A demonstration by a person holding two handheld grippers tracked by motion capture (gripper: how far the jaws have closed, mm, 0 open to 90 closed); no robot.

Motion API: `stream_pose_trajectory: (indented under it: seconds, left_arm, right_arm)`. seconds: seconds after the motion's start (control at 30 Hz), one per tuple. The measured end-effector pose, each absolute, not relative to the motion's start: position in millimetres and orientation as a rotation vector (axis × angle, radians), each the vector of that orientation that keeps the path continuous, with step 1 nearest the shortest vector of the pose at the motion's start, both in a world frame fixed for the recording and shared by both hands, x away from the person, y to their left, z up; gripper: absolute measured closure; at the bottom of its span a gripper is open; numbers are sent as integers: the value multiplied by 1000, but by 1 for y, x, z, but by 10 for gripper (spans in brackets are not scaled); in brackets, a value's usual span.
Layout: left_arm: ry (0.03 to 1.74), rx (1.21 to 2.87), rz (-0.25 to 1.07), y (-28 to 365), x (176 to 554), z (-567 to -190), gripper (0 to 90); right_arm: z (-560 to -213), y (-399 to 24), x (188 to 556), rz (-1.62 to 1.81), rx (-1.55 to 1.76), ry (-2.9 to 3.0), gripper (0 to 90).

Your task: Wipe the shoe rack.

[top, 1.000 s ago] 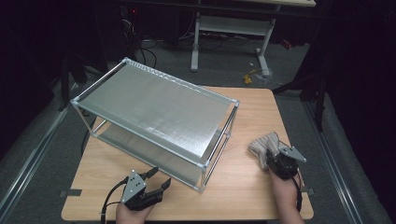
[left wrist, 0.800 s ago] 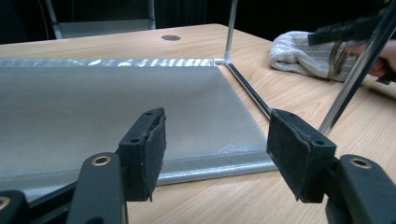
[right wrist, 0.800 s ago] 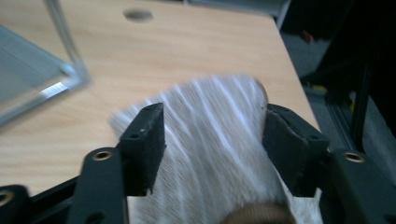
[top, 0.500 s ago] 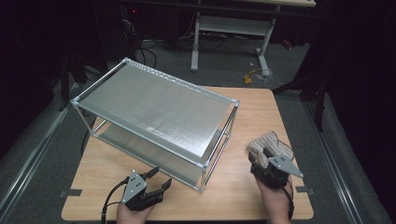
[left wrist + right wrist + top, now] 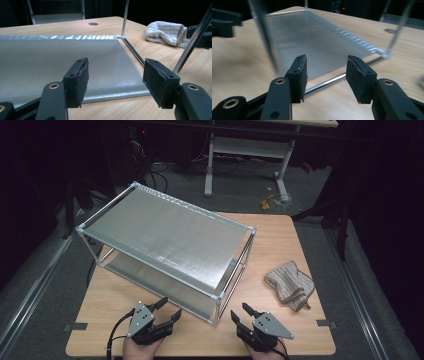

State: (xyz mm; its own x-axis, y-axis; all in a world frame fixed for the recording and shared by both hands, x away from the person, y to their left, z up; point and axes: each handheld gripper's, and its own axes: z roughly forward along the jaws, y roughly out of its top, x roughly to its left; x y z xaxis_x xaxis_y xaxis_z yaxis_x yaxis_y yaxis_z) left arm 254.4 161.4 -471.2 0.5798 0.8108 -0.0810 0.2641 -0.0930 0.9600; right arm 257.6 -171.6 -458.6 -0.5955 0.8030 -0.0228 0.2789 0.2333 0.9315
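A two-tier metal rack (image 5: 165,237) stands slantwise on the wooden table (image 5: 300,235). A striped beige cloth (image 5: 290,285) lies crumpled on the table to its right. My left gripper (image 5: 169,307) rests near the front edge, open and empty, facing the rack's lower shelf (image 5: 62,60). In its own view the left gripper (image 5: 116,80) frames that shelf, with the cloth (image 5: 166,32) beyond. My right gripper (image 5: 239,311) sits by the rack's front right corner post (image 5: 265,37). The right gripper (image 5: 326,75) is open; its jaws have just been closing, with nothing between them.
A white desk frame (image 5: 245,150) and cables stand on the dark floor behind the table. Bare wood lies in front of the rack and around the cloth. The table's right edge runs close to the cloth.
My right gripper has left the cloth and moved left along the front edge to the rack's corner. The cloth stays on the table. The left gripper has not moved.
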Motion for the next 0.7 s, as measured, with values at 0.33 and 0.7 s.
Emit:
stream_pose_trajectory:
  seconds: [0.33,0.7]
  left_arm:
    - [937,1635,604,168,250,-472,375]
    - [959,1634,609,173,246,-473,375]
  right_arm:
    - [-464,-151,252,1404,908,2066,544]
    - [-463,-138,256,1451,847,2049,720]
